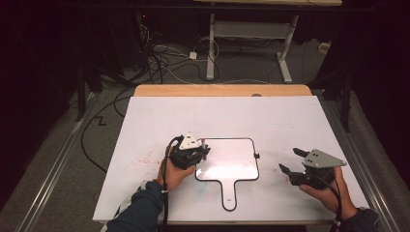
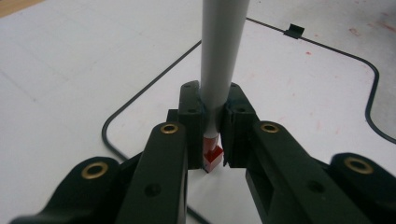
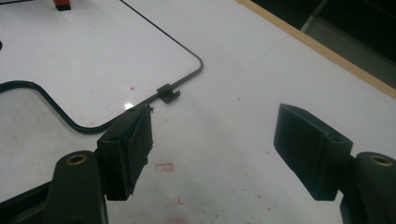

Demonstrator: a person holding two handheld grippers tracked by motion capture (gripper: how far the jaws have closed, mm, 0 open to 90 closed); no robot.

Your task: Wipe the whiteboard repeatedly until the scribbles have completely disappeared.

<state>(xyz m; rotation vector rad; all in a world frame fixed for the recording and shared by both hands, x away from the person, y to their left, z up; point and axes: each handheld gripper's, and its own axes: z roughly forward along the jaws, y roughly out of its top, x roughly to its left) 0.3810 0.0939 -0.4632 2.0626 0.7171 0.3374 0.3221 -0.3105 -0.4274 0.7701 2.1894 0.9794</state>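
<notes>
Your left gripper (image 1: 202, 147) sits over the upper left corner of the small whiteboard (image 1: 232, 164), the black-rimmed one with a handle pointing toward you, which lies flat on the large white table sheet (image 1: 159, 121). In the left gripper view, your left jaws are clamped tight on a grey marker (image 2: 222, 60): the barrel rises straight up between the pads, and its red tip (image 2: 212, 157) points down at the whiteboard surface, at or just above it; you cannot tell from these views whether it actually touches. The whiteboard's thin black rim (image 2: 140, 95) curves around behind the marker, and a small black clip (image 2: 294, 31) sits on the rim farther off. Your right gripper (image 1: 291, 160) rests off to the right, well apart from the marker, on the white sheet just beside the whiteboard's right edge. Its jaws stand wide apart with nothing between them; in the right gripper view you look between the two black pads (image 3: 133, 149) at bare sheet flecked with faint red marks (image 3: 164, 166), with the whiteboard's rounded corner (image 3: 198, 63) and the same clip (image 3: 168, 93) just ahead of the left pad. A wooden table edge (image 1: 222, 90) shows beyond the far side of the sheet.
</notes>
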